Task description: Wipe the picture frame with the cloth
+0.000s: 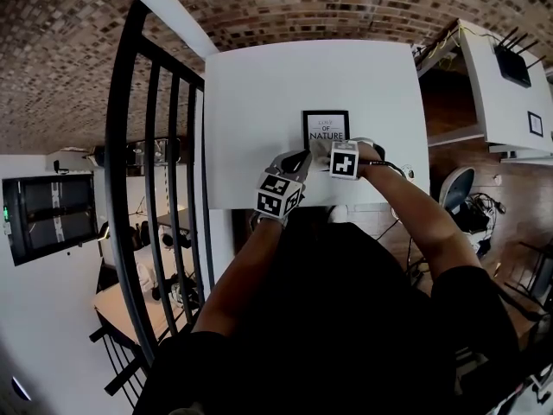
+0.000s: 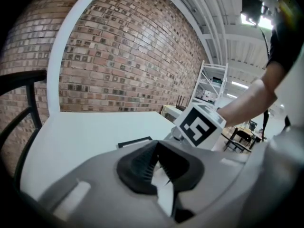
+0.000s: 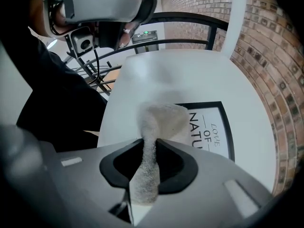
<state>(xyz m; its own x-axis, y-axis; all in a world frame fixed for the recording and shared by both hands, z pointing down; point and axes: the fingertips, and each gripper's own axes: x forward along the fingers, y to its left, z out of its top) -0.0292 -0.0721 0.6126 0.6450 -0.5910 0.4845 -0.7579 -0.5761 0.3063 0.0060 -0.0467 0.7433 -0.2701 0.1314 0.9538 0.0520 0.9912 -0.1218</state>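
Note:
A black picture frame (image 1: 326,126) with a white print lies flat on the white table (image 1: 259,102). My right gripper (image 1: 325,154) is shut on a pale grey cloth (image 3: 159,120), whose free end rests on the frame's (image 3: 216,127) near corner and the table beside it. The cloth (image 1: 318,149) shows at the frame's near edge in the head view. My left gripper (image 1: 296,162) hovers just left of it, near the table's front edge, shut with nothing between its jaws (image 2: 159,163). In the left gripper view the frame's corner (image 2: 135,141) and the right gripper's marker cube (image 2: 199,126) lie ahead.
A black metal railing (image 1: 151,145) runs along the table's left side. A brick wall (image 1: 302,3) backs the table. To the right stand a white shelf (image 1: 501,85) and a chair (image 1: 456,188) on the floor.

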